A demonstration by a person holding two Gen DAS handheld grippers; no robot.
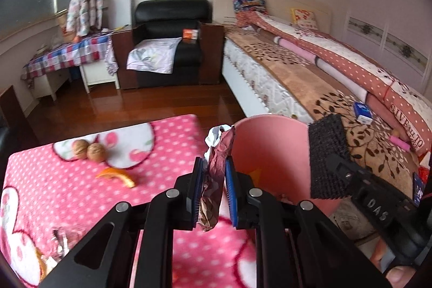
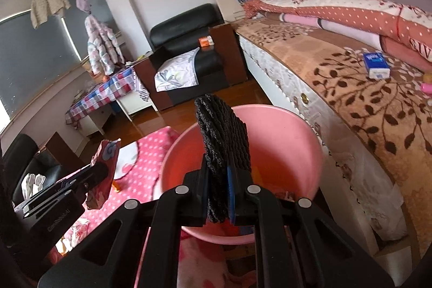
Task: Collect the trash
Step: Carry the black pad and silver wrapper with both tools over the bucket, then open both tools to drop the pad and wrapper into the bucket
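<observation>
The left gripper (image 1: 213,172) clenches a crumpled reddish wrapper (image 1: 216,172); the right gripper (image 2: 218,180) grasps black foam netting (image 2: 224,136) over the pink bin (image 2: 297,136).

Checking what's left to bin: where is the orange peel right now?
In the left wrist view, the orange peel lies on the pink polka-dot blanket, just below the two walnuts, left of the left gripper.
</observation>
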